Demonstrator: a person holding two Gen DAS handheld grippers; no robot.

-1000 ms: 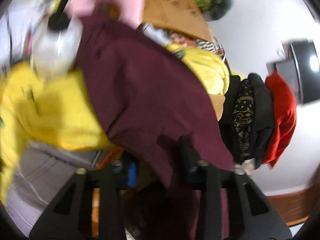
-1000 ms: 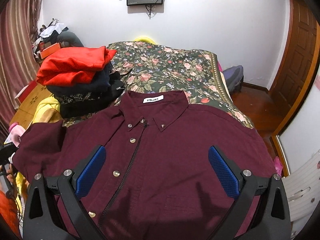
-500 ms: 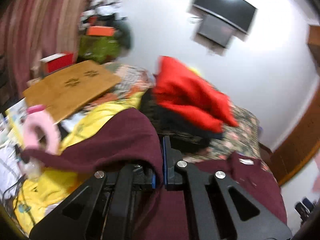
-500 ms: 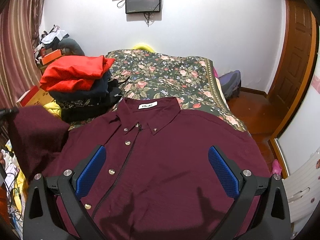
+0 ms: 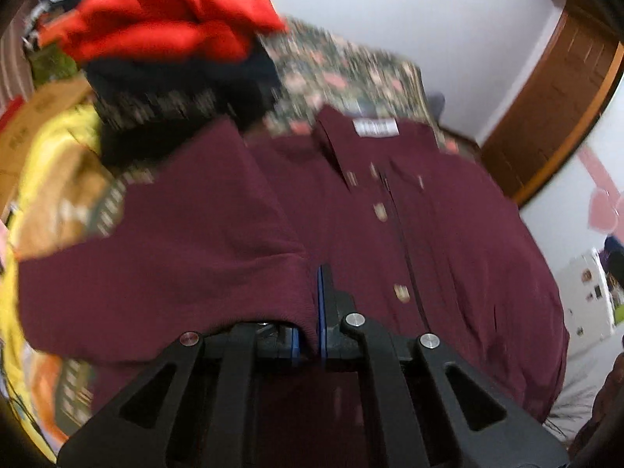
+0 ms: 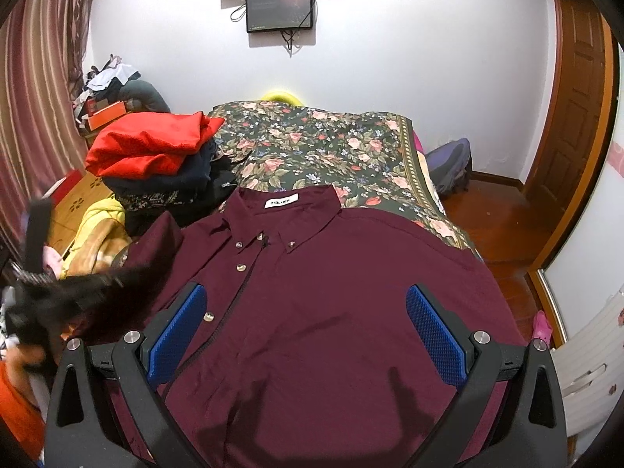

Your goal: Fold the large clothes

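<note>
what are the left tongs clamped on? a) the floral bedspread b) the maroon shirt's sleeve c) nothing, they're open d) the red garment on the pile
b: in the left wrist view the left tongs are shut with the sleeve of the maroon shirt pinched between the blue pads.

From the left hand-held gripper (image 5: 308, 335) we look steeply down along its fingers, very near the maroon shirt (image 5: 448, 241), toward the collar ahead. From the right hand-held gripper (image 6: 304, 335) we look down less steeply, set farther back over the shirt (image 6: 331, 292), facing the wall beyond the bed (image 6: 312, 144). Both views share the shirt, the floral bed cover and the red-topped clothes pile (image 6: 148, 148) ahead-left.
</note>
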